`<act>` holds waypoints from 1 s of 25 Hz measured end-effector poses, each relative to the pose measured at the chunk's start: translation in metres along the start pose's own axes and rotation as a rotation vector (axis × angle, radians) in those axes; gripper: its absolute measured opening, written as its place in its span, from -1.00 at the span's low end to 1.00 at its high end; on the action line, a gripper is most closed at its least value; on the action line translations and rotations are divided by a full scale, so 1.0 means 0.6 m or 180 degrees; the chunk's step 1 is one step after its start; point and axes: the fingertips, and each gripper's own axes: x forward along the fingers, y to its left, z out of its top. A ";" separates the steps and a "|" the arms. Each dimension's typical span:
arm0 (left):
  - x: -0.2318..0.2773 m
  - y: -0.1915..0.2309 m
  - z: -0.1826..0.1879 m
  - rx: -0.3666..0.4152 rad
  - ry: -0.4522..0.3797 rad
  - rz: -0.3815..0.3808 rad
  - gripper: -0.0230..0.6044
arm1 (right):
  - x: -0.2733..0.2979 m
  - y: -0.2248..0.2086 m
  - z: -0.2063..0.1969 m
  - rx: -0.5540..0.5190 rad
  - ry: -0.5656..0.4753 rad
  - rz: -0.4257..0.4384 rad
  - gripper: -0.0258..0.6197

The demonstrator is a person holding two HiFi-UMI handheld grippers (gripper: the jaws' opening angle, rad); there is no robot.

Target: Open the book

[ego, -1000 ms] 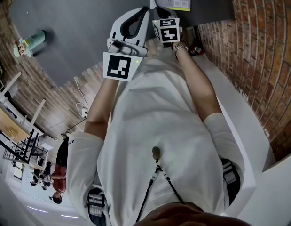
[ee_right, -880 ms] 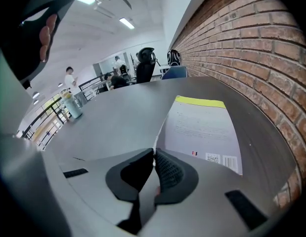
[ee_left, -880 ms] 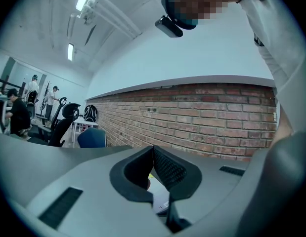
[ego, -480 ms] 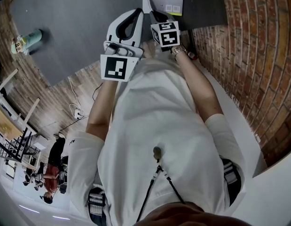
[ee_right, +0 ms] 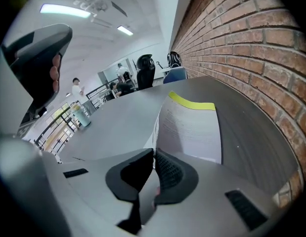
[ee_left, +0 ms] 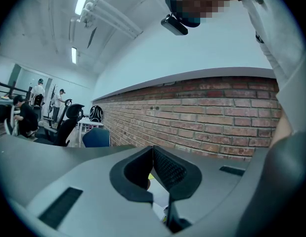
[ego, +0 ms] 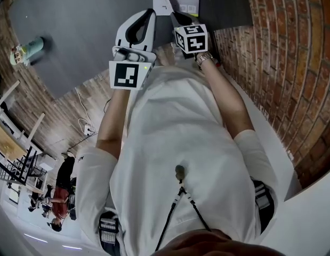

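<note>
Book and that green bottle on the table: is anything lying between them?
Nothing. In the right gripper view, only bare grey table stretches between the book and the bottle.

- Book (ee_right: 192,127) coming up white, grey print, with a yellow-green band at the far edge.
- Table (ego: 74,31): flat dark grey.
- Wall (ego: 292,63): red-brown brick with pale mortar lines.
- Right gripper (ee_right: 153,154): pale grey shell, black ribbed pads.
- Marker cube (ego: 126,74): black-and-white squares.
- Bottle (ego: 27,49): mint green.

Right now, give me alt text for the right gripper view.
The right gripper is shut on the edge of a book, whose white front with a yellow strip is raised off the grey table. A brick wall runs along the right.
</note>
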 end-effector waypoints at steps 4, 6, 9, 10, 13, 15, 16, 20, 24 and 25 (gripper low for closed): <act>0.013 -0.009 0.000 0.0024 0.0000 -0.0035 -0.85 | -0.009 -0.019 -0.005 0.0161 -0.0024 -0.0004 -0.79; 0.021 -0.018 0.001 0.0033 -0.0003 -0.0070 -0.85 | -0.015 -0.029 -0.008 0.0206 -0.0031 -0.0021 -0.79; 0.031 -0.029 0.000 0.0033 -0.0007 -0.0120 -0.85 | -0.023 -0.045 -0.010 0.0256 -0.0056 -0.0053 -0.79; 0.035 -0.033 -0.001 0.0032 -0.0007 -0.0134 -0.85 | -0.026 -0.051 -0.011 0.0282 -0.0066 -0.0062 -0.79; 0.044 -0.046 -0.004 0.0040 -0.0003 -0.0171 -0.85 | -0.033 -0.072 -0.015 0.0387 -0.0088 -0.0091 -0.79; 0.049 -0.055 -0.009 0.0037 0.0013 -0.0192 -0.85 | -0.038 -0.085 -0.019 0.0451 -0.0099 -0.0109 -0.79; 0.051 -0.059 -0.011 0.0033 0.0024 -0.0201 -0.85 | -0.040 -0.091 -0.020 0.0474 -0.0103 -0.0117 -0.79; 0.059 -0.071 -0.013 0.0023 0.0040 -0.0239 -0.85 | -0.047 -0.110 -0.024 0.0545 -0.0113 -0.0159 -0.79; 0.069 -0.079 -0.015 0.0033 0.0053 -0.0274 -0.85 | -0.056 -0.131 -0.030 0.0630 -0.0126 -0.0206 -0.79; 0.071 -0.081 -0.016 0.0037 0.0059 -0.0284 -0.85 | -0.059 -0.137 -0.032 0.0645 -0.0128 -0.0215 -0.79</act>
